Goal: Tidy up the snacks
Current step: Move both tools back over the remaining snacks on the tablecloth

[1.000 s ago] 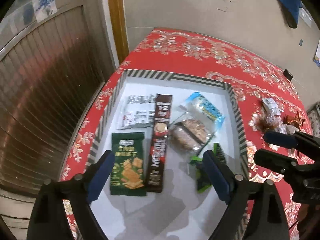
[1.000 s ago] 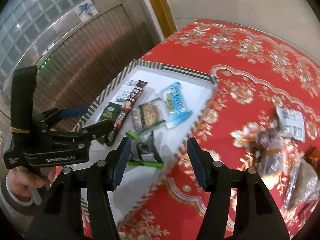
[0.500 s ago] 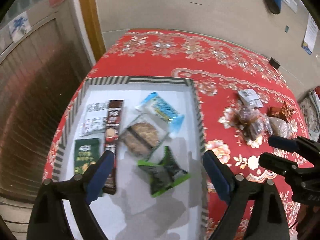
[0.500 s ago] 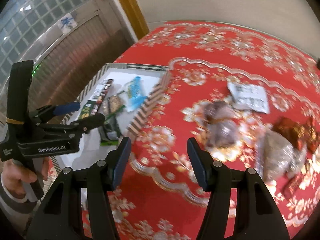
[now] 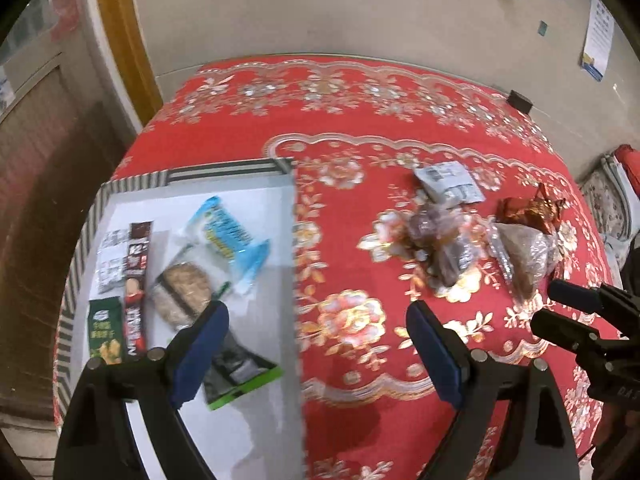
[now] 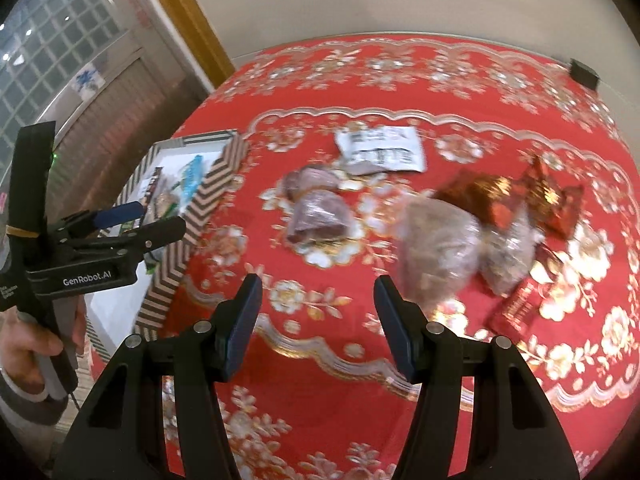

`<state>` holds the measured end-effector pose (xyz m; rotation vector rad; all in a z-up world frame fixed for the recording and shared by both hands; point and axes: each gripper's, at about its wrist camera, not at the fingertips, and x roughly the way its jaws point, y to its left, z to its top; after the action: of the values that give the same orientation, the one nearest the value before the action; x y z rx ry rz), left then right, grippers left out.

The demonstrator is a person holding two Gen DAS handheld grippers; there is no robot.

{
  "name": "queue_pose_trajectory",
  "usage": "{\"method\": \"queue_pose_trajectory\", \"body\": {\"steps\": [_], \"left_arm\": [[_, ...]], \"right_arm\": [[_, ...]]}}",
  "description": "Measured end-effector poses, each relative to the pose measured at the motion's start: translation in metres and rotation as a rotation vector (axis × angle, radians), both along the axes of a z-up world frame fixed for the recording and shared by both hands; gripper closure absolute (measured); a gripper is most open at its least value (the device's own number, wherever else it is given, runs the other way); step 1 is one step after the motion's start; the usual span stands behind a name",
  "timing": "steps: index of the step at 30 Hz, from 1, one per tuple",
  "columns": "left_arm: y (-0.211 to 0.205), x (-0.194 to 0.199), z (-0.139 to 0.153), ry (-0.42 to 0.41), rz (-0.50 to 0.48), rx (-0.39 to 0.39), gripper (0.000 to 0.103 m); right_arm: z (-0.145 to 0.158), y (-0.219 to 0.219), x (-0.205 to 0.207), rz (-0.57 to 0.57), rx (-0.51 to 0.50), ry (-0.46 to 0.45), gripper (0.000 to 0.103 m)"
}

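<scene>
Six snack packets lie flat inside a shallow tray (image 5: pixel 184 176) with a striped rim, at the left end of a table under a red flowered cloth (image 5: pixel 360 120). They are a green cracker pouch (image 5: pixel 105 330), a long dark coffee stick (image 5: pixel 136 292) with its long axis running toward the far wall, a white packet (image 5: pixel 110 260) beside it, a clear pack of brown cakes (image 5: pixel 184 292), a blue-and-white packet (image 5: pixel 228 236) lying on a slant, and a black-and-green pouch (image 5: pixel 240 372).

To the right, well apart from the tray, more snacks sit in a loose cluster on the cloth: one white printed packet (image 6: pixel 380 148), two purplish clear-wrapped pieces (image 6: pixel 316 208), two clear bags of brown bits (image 6: pixel 440 248) and several red-gold foil packets (image 6: pixel 520 200); their exact number is unclear through blur.

The left tool (image 5: pixel 316 352) hangs over the tray's right edge, jaws wide apart, holding nothing. The right tool (image 6: pixel 316 320) hangs over bare cloth just before the cluster, jaws partly apart and empty.
</scene>
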<state>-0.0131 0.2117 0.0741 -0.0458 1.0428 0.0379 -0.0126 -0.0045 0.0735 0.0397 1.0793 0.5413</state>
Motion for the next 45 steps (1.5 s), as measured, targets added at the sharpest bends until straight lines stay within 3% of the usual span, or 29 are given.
{"method": "queue_pose_trajectory", "body": {"steps": [19, 36, 45], "left_arm": [[-0.063, 0.032, -0.011, 0.026, -0.023, -0.015, 0.011], [-0.081, 0.052, -0.027, 0.05, 0.013, -0.007, 0.011], [-0.079, 0.071, -0.033, 0.063, 0.074, -0.082, 0.011]], "right_arm": [[-0.009, -0.083, 0.009, -0.139, -0.012, 0.013, 0.045], [-0.019, -0.13, 0.005, -0.198, -0.008, 0.042, 0.045], [-0.02, -0.134, 0.003, -0.197, 0.002, 0.045, 0.045]]}}
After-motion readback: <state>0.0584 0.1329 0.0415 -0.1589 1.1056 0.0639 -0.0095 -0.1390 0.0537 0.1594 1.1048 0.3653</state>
